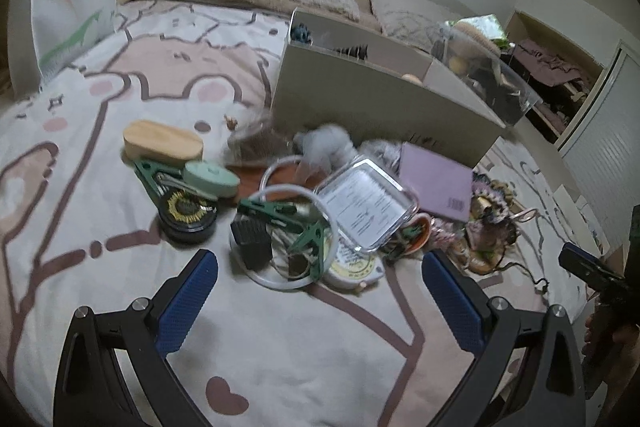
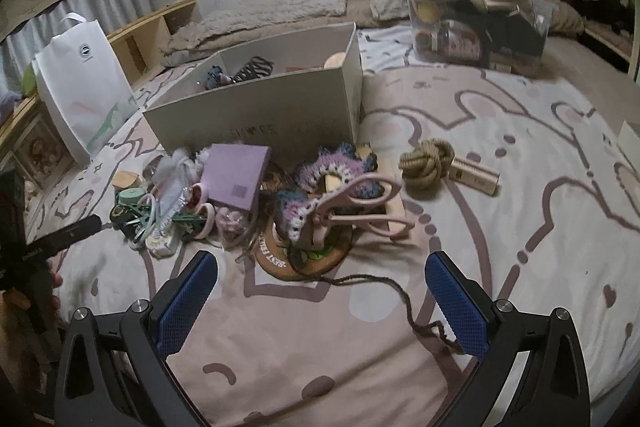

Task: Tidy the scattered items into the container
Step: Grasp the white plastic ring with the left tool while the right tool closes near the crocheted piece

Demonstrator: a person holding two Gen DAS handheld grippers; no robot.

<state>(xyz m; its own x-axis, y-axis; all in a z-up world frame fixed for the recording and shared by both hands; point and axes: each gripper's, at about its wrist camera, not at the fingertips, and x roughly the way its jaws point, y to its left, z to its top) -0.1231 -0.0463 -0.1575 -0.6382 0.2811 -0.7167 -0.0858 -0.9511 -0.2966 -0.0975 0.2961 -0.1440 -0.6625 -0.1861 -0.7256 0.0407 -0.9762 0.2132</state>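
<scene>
Two hand-held grippers are seen hovering low over a bed (image 2: 520, 131) with a cartoon-print sheet, both spread wide and holding nothing. The left hand-held gripper (image 1: 320, 291) is pointed at the left part of the pile: a wooden block (image 1: 162, 142), a mint tape roll (image 1: 210, 179), a black tin (image 1: 187, 223) with a sunflower lid, green clips (image 1: 308, 239) tangled in a white cable (image 1: 280, 191), and a clear case (image 1: 366, 205) lying on top. A purple box (image 1: 436, 181) is leaned just beside the case.

The right hand-held gripper (image 2: 322, 291) is faced at the other part: pink scissors (image 2: 360, 205) laid over crochet pieces (image 2: 336, 163) and a round coaster (image 2: 280, 261), with a dark cord (image 2: 384, 285) trailing toward its right finger. A rope knot (image 2: 426, 163) is found a bit apart to the right, touching a small wooden bar (image 2: 476, 177).

The container, a beige cardboard box (image 2: 256, 107), is set right behind the pile, open on top, with a few things already inside (hard to make out, one striped). A clear bin (image 2: 476, 23) full of stuff is parked farther back, and a white bag (image 2: 80, 83) is stood at the left.
</scene>
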